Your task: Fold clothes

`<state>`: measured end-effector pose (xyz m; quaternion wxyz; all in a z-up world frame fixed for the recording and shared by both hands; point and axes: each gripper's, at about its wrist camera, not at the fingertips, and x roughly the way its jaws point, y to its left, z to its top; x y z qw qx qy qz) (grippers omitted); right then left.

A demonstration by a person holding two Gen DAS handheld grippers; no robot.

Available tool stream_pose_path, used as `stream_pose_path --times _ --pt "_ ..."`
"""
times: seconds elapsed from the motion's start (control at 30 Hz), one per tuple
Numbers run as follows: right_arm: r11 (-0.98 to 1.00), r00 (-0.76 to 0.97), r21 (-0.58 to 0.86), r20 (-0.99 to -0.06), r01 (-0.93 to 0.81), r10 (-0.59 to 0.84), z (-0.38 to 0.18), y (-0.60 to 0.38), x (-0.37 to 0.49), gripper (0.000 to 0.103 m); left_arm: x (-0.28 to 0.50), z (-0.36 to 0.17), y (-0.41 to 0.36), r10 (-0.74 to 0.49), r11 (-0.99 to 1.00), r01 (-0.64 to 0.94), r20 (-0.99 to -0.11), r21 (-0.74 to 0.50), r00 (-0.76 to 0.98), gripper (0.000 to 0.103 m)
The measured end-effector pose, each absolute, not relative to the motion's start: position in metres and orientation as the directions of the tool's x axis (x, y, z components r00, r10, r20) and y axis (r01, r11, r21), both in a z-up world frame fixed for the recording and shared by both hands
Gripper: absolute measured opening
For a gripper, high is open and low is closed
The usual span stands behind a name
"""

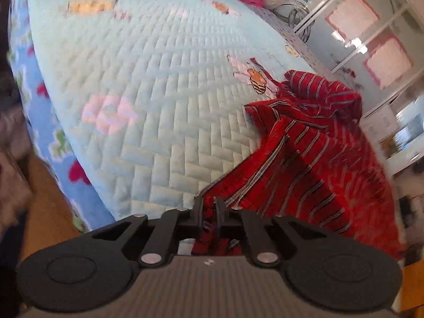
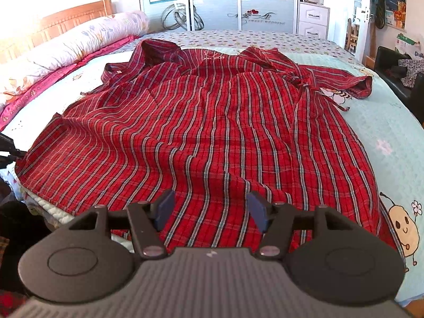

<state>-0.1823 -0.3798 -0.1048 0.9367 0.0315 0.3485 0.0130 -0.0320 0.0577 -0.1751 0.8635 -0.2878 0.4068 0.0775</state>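
A red striped shirt [image 2: 206, 122] lies spread on the bed, collar toward the far side, sleeves out to both sides. My right gripper [image 2: 210, 206] is open just above the shirt's near hem, with nothing between its blue pads [image 2: 165, 206]. My left gripper [image 1: 209, 206] is shut on a bunched edge of the red striped shirt [image 1: 312, 156], which is lifted off the quilt and drapes away to the right. The left view is blurred by motion.
The light blue quilted bedspread [image 1: 148, 84] covers the bed. A rolled floral duvet [image 2: 74, 42] and wooden headboard [image 2: 71, 16] lie at the far left. A wardrobe [image 2: 238, 0] stands beyond the bed, a dark chair [image 2: 392, 66] at the right.
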Motion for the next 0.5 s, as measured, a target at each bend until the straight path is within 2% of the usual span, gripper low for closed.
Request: stream_pose_path --times 0.1,0.17,0.3,0.43,0.5 --pt "0.997 0.758 0.076 -0.651 0.01 0.042 -0.107 -0.384 -0.184 0.063 -0.034 -0.157 0.041 -0.011 0.87 -0.355 -0.734 -0.342 0.679 0.004" --pt "0.996 0.758 0.087 -0.651 0.024 0.039 -0.109 -0.389 -0.186 0.063 -0.036 -0.139 0.025 -0.02 0.906 -0.283 -0.699 -0.315 0.715 0.003" --pt "0.988 0.754 0.138 -0.656 0.07 0.038 -0.115 -0.404 -0.189 0.063 -0.04 -0.107 -0.031 -0.18 0.961 -0.002 -0.627 -0.278 0.758 0.003" --pt "0.976 0.753 0.191 -0.656 0.104 0.049 -0.121 -0.414 -0.191 0.063 -0.048 -0.132 -0.125 -0.355 0.911 0.386 -0.757 -0.148 0.548 0.005" --pt "0.971 0.754 0.209 -0.655 0.113 0.053 -0.124 -0.418 -0.193 0.063 -0.057 -0.152 -0.161 -0.375 0.847 0.519 -0.818 -0.112 0.436 0.009"
